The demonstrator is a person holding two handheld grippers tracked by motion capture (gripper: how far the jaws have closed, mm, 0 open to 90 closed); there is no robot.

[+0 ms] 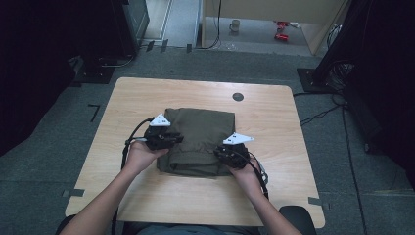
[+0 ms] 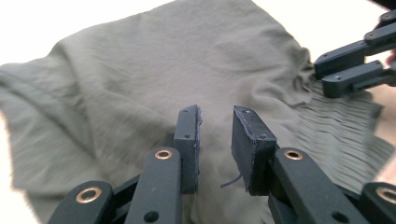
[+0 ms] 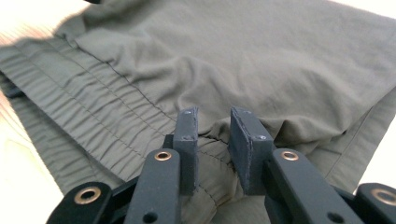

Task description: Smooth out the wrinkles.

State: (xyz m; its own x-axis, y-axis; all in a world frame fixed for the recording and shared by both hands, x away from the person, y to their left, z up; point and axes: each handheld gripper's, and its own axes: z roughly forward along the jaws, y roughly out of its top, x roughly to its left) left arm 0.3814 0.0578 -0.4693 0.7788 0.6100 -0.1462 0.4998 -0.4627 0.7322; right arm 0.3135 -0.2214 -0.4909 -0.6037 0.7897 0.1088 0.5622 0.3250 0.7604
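Although set low at the cloth, pinching nothing: left gripper (image 2: 217,112) with jaws a narrow gap apart, bare fabric seen through the gap, one loose thread hanging off a pad. Same with the right gripper (image 3: 212,114), jaws slightly parted over the gathered waistband (image 3: 88,107), no fold caught between the pads.

From the high view, placed at opposite sides of the garment (image 1: 200,132): left gripper (image 1: 177,139) at its left edge, pointing inward; right gripper (image 1: 219,153) at its near right corner, pointing inward too.

Lying near the middle of the table (image 1: 147,93), a little toward the person: olive-green, already folded into a compact, roughly square bundle, several layers stacked, elastic waistband along the near edge.

Judged as late in a folding job: main folds done, edges fairly even, cloth mildly rumpled near the waistband. Possibly left: one more fold, or just a squaring-up and smoothing of the near edge; cannot tell which from this alone. Nothing lifted off the table at present.

Counted: two grippers, one in each hand; one garment; one table; one dark round grommet (image 1: 238,97) in the tabletop beyond the garment, well apart from it. Farther off, on the floor past the table: one mug (image 1: 235,25) and a small red object (image 1: 281,30), too small to identify.
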